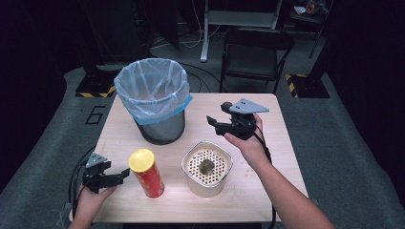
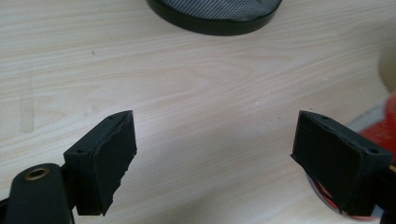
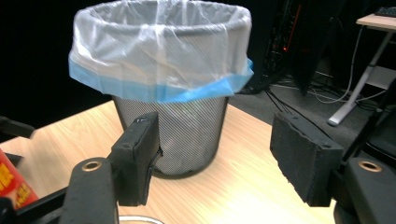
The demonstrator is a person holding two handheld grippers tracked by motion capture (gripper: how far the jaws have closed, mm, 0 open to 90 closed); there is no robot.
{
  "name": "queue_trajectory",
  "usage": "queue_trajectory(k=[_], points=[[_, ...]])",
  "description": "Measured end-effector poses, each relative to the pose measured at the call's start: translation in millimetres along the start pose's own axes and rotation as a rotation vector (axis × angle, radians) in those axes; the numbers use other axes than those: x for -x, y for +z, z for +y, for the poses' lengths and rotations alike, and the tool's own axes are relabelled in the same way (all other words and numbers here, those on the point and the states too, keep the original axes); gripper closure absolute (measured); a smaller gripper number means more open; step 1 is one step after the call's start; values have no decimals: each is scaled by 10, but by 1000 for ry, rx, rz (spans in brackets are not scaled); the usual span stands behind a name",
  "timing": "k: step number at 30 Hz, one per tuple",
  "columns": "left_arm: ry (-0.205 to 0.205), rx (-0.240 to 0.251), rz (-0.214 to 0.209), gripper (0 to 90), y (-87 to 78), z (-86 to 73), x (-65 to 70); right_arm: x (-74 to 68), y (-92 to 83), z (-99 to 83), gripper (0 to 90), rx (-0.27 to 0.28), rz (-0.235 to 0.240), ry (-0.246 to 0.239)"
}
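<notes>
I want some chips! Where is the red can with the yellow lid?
In the high view the can stands upright near the table's front edge, between the left gripper and the white strainer pot, in front of the bin.

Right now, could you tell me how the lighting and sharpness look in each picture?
High view: table lit, surroundings dark, slightly soft. Left gripper view: jaws sharp, red can blurred at the edge. Right gripper view: bin sharp, background black.
</notes>
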State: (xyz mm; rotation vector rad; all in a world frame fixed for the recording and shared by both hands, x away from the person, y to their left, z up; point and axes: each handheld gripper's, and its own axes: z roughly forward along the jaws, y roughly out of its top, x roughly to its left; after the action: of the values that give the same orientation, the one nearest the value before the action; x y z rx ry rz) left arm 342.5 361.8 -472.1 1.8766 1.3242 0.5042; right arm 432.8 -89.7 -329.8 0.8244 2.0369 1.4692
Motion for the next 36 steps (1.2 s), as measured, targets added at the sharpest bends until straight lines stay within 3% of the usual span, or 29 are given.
queue_trajectory(k=[7,15,18,19,21,28,36], points=[[13,32,-59,121,-170,-64,77,129,-52,-106,321,-8,-30,22],[70,32,-120,121,-303,-103,286,278,-138,-234,294,-49,-82,40],[73,41,-142,125,-323,-111,335,310,-162,-265,291,-57,-94,49],[94,37,-176,135,-345,-117,385,341,-186,-298,287,-63,-102,61],[112,30,-194,135,-359,-124,437,367,-205,-339,280,-73,-113,61],[136,25,-243,127,-289,-103,633,470,-260,-519,262,-104,-139,100],[119,27,-275,126,-156,-73,734,560,-366,-753,245,-132,-169,138]])
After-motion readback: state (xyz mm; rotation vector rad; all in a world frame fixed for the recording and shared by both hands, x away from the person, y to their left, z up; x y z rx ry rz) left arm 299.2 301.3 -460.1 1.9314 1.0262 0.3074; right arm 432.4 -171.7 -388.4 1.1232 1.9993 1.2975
